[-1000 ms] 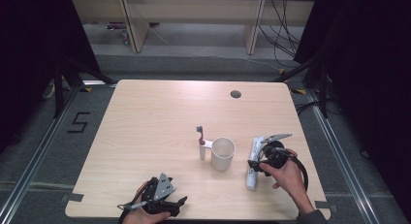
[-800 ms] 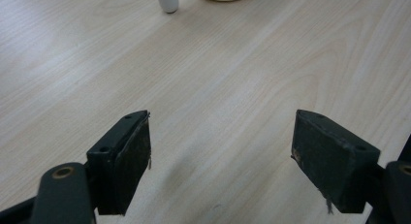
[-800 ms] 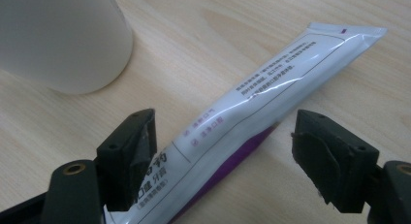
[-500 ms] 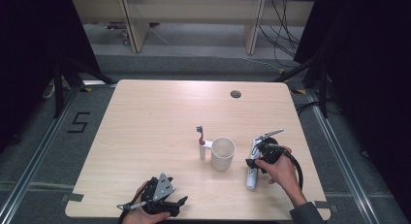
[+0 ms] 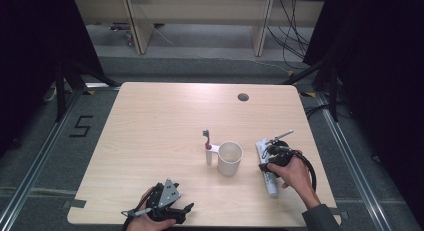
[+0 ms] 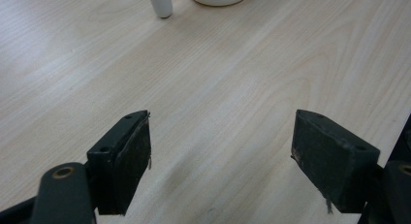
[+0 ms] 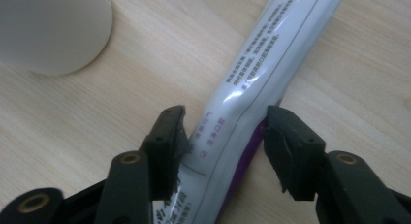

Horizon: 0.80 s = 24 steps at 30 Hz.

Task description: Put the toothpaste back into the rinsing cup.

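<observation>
R gripper (image 7: 223, 136) jaws just closing onto toothpaste tube (image 7: 271, 54) beside cup (image 5: 230, 158), pads touching; lift likely next. L gripper (image 6: 220, 151) wide, idle.

A pale wooden counter (image 5: 150, 131) with rounded corners and a small round hole (image 5: 243, 97) near its far edge carries a white mug (image 5: 230, 158), an upright toothbrush (image 5: 207, 148) just beside it, and a white tube (image 5: 266, 168) lying flat

My right gripper (image 5: 267, 158) sits over the white toothpaste tube (image 5: 267, 172) lying on the desk (image 5: 150, 121) at the right, its jaws just closing around it. Left of it stands a white cup (image 5: 230, 158). My left gripper (image 5: 172, 211) rests at the near edge.
</observation>
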Available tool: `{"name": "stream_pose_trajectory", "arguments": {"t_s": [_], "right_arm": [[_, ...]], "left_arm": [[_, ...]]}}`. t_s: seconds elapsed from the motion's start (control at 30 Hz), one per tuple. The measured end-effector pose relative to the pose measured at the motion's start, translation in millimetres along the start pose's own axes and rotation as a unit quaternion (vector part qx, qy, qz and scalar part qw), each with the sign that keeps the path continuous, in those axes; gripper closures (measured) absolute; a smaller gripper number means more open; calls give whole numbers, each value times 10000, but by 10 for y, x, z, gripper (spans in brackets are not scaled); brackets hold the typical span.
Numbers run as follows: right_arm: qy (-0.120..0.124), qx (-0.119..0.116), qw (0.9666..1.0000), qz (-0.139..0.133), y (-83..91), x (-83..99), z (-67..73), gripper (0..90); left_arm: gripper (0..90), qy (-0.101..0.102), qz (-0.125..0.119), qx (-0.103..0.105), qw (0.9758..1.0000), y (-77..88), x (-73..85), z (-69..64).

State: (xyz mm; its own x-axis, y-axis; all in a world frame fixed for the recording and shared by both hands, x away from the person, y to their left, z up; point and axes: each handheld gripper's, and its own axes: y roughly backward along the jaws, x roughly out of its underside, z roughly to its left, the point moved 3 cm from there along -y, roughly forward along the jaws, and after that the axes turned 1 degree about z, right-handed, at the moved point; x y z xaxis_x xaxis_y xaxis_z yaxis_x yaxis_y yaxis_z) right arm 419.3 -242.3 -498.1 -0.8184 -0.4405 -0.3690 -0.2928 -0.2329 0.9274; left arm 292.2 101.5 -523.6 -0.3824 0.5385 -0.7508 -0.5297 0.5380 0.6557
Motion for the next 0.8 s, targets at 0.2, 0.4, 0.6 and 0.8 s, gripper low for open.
{"name": "stream_pose_trajectory", "arguments": {"t_s": [0.2, 0.4, 0.6, 0.8], "right_arm": [[14, 52, 9994, 345, -10, 7, -24, 562], [307, 60, 9977, 601, 0, -30, -92, 589], [406, 154, 9965, 719, 58, -95, -124, 700], [414, 181, 9941, 981, 5, -114, -162, 745]], "left_arm": [[217, -5, -32, 30, 10000, 3, -6, -16], [217, -128, 54, 58, 9999, 4, -9, -29], [217, -99, 18, 129, 9999, 7, -13, -47], [217, -140, 62, 95, 9998, 6, -10, -44]]}}
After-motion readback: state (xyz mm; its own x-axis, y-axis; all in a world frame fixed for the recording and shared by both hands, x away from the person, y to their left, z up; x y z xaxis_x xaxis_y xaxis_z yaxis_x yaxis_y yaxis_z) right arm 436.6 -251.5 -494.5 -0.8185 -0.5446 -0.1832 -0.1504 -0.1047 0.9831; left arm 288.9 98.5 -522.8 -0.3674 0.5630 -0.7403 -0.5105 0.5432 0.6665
